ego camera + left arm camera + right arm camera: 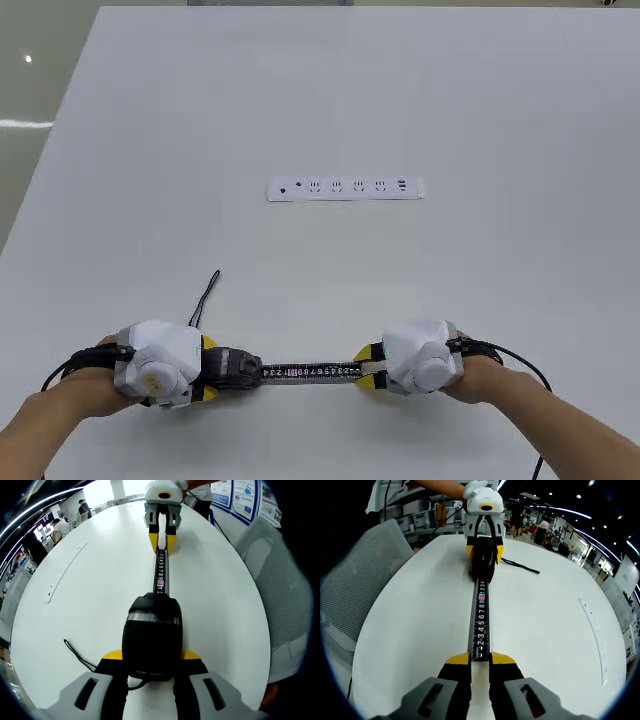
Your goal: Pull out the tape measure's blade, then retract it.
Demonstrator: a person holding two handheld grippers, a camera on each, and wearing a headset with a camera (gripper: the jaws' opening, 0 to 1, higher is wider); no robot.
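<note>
— Tape measure [232, 368]: where do we have it?

— On the white counter [450, 100], the biggest thing we see. A white power strip [345, 188] lies flat in the middle of it. The tape measure sits well apart from that strip, on the side nearer the person, below the strip's left end in the head view.

— And the tools?

— We find the left tool [210, 368] clamped on the black tape measure, with one yellow-tipped jaw on each side of it. The left gripper view shows it wedged between them. The right tool [366, 368] is also on the person's side of the power strip, below its right end. Its jaws are pressed together on the free end of the blade [310, 372].

— How does the blade lie?

— We see it part way out, stretched straight between the two tools and roughly parallel to the power strip. In the right gripper view we read black numerals running up from the tool, then a red mark, then a few more digits near the tape measure's mouth.

— Anything smaller?

— A thin black strap [205, 295] trails from the tape measure across the counter toward the power strip, without reaching it.
</note>
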